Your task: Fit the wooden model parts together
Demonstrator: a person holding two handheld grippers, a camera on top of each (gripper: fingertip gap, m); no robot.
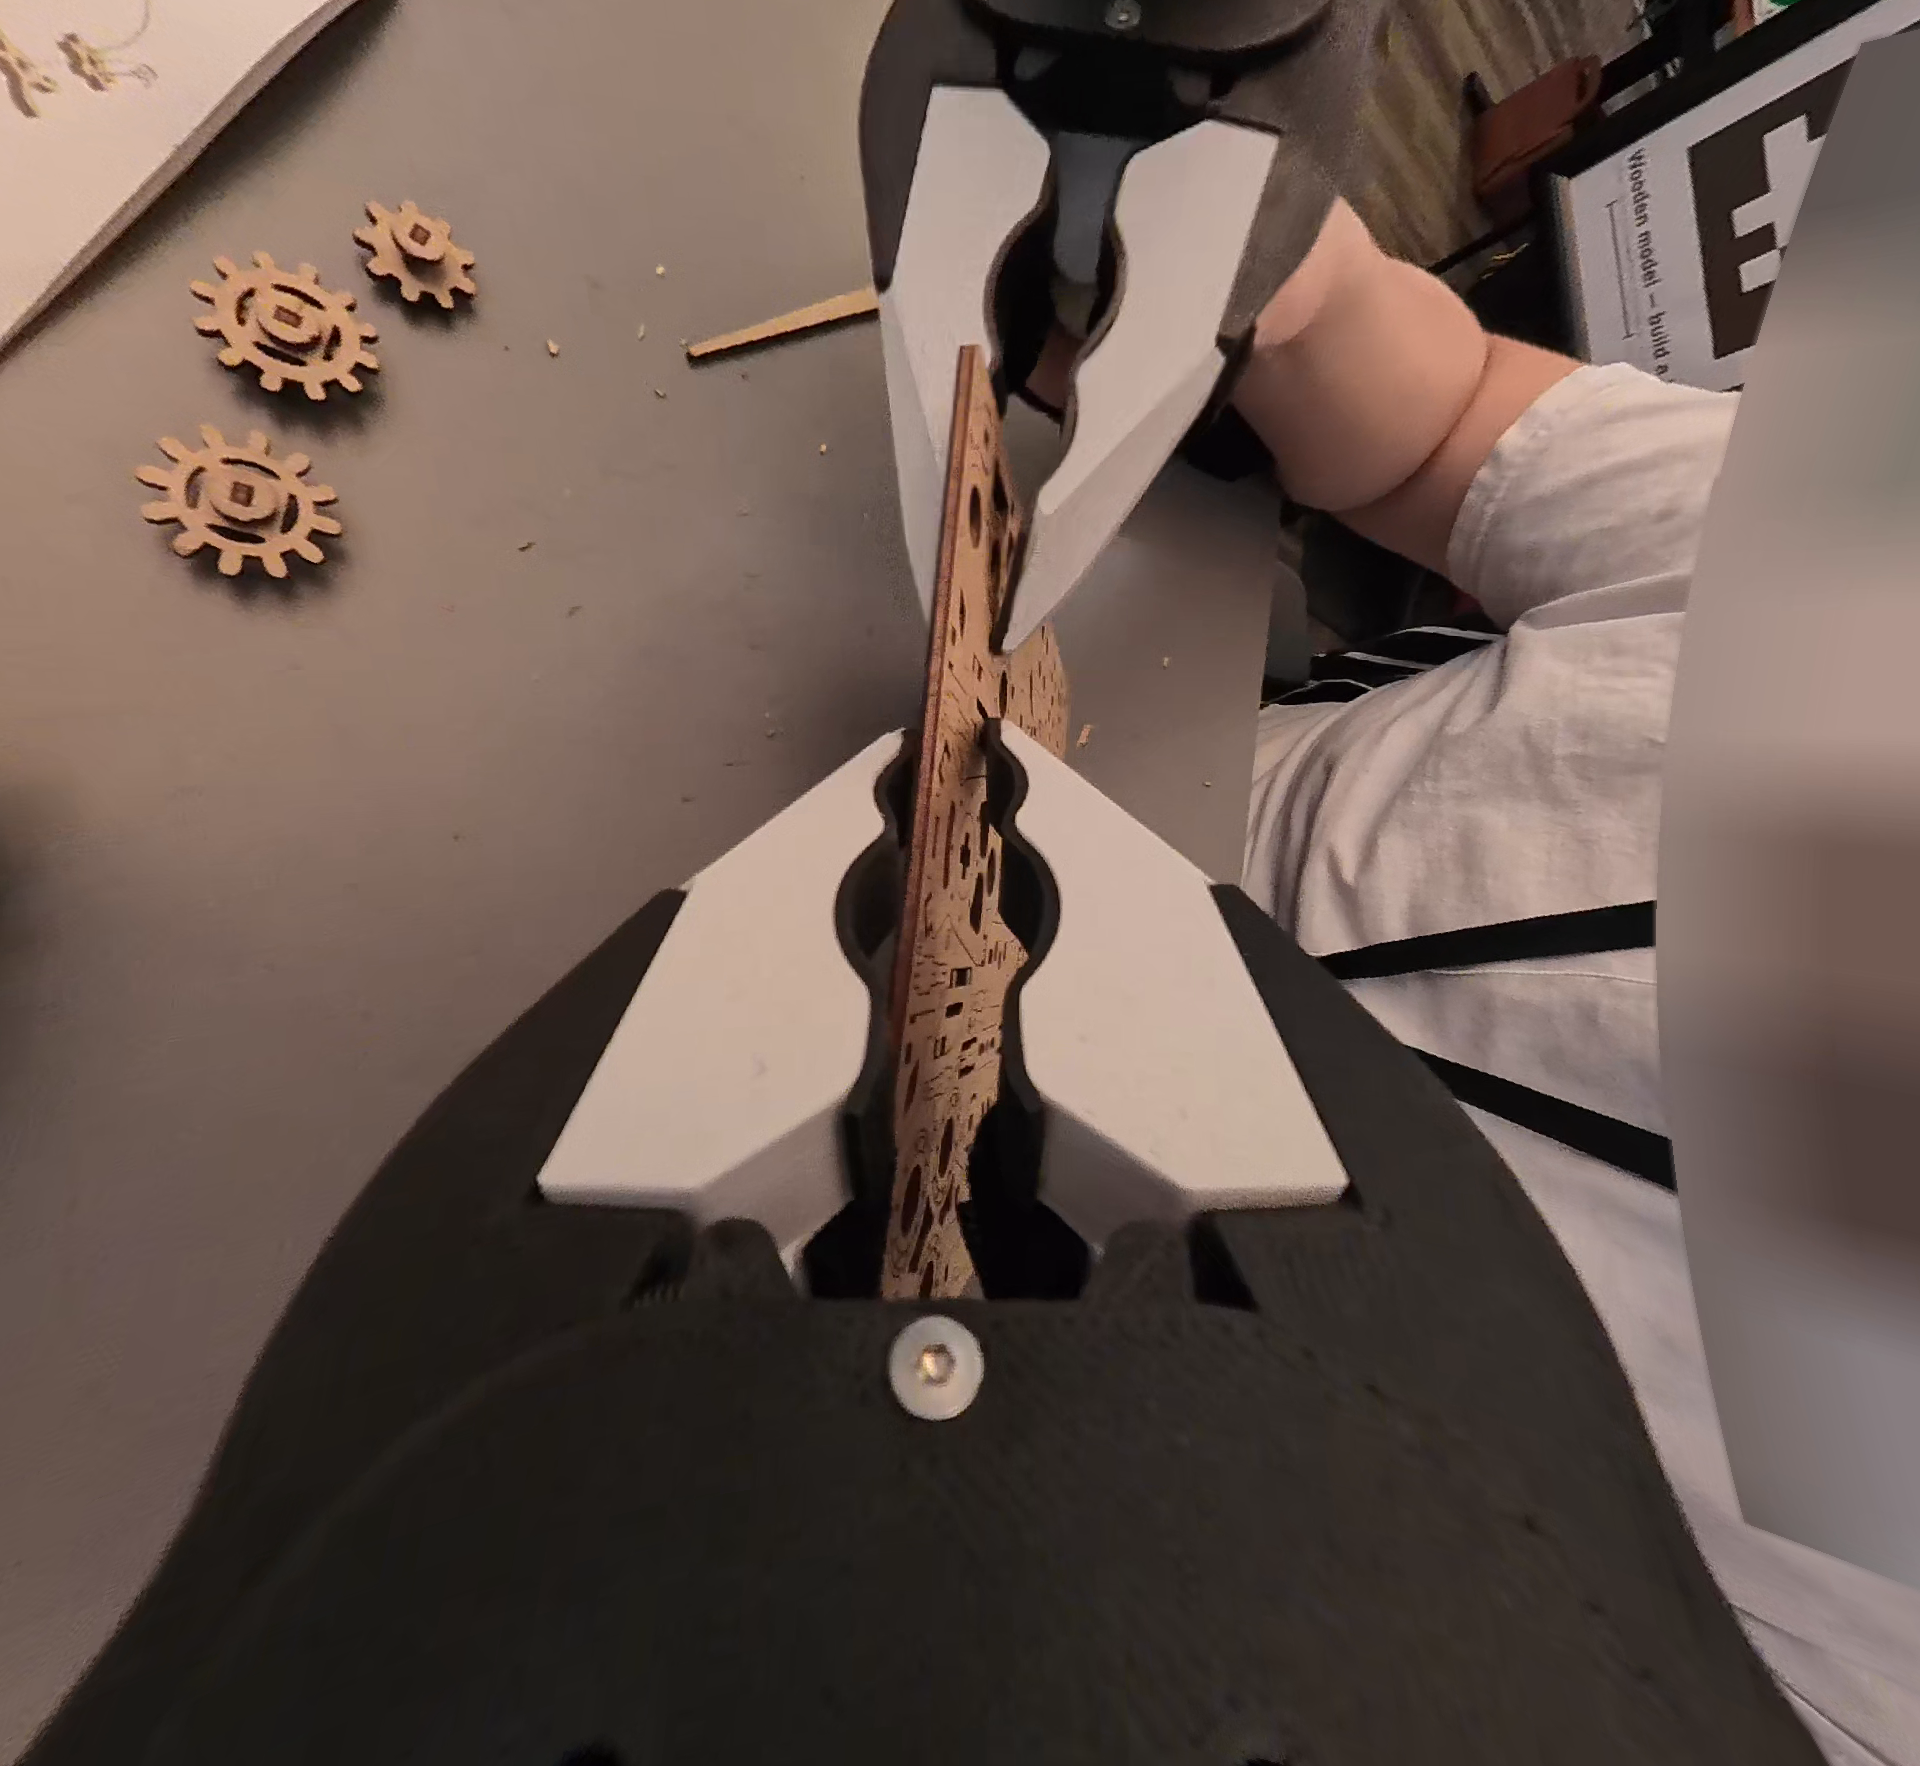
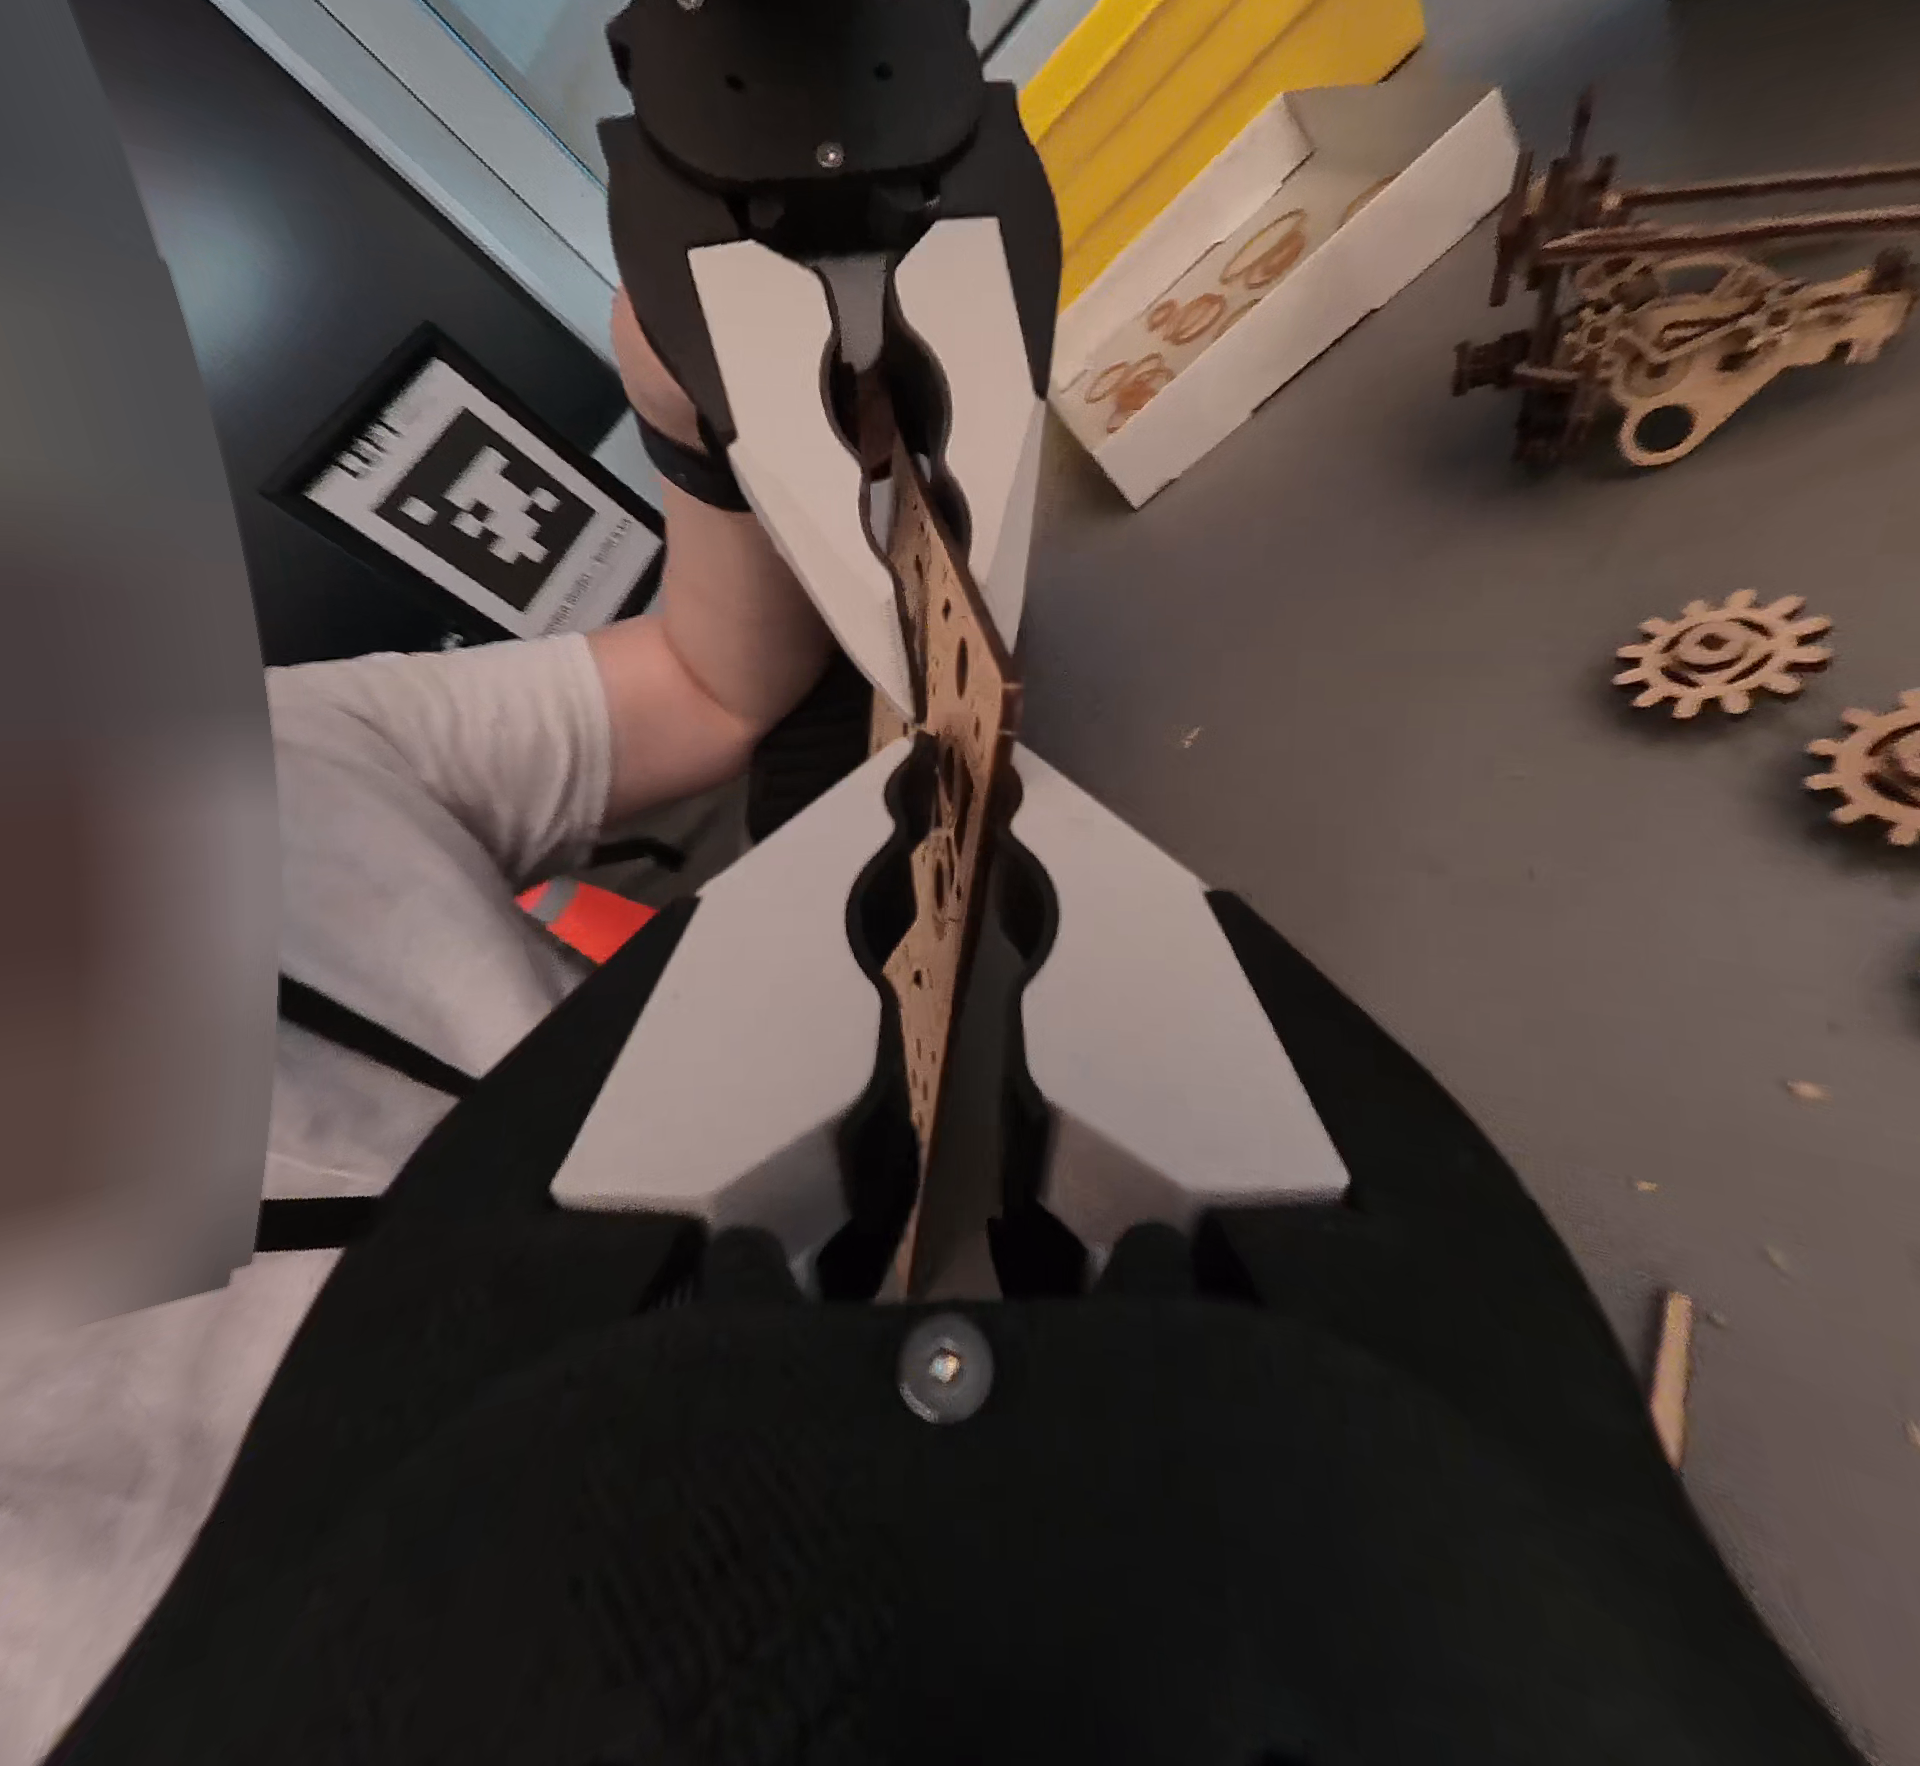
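Observation:
A thin laser-cut wooden sheet (image 1: 954, 885), full of cut-outs, stands edge-on between both grippers above the grey table (image 1: 582, 677). My left gripper (image 1: 948, 734) is shut on its near end. My right gripper (image 1: 966, 625) faces it from above and is shut on the far end, the tips almost meeting. In the right wrist view the sheet (image 2: 940, 989) sits in my right gripper (image 2: 956, 748), with the left gripper (image 2: 956, 677) opposite. I cannot tell whether the sheet is one piece or two.
Three wooden gears (image 1: 283, 322) and a thin stick (image 1: 779, 326) lie on the table by an open instruction booklet (image 1: 156, 2). A partly built wooden model (image 2: 1662, 334), a white tray (image 2: 1382, 210) holding rings, a yellow tray (image 2: 1226, 33) and a marker card (image 2: 478, 490) stand around. A person's arm (image 1: 1382, 397) is close by. My two grippers' fingertips are within a few centimetres of each other.

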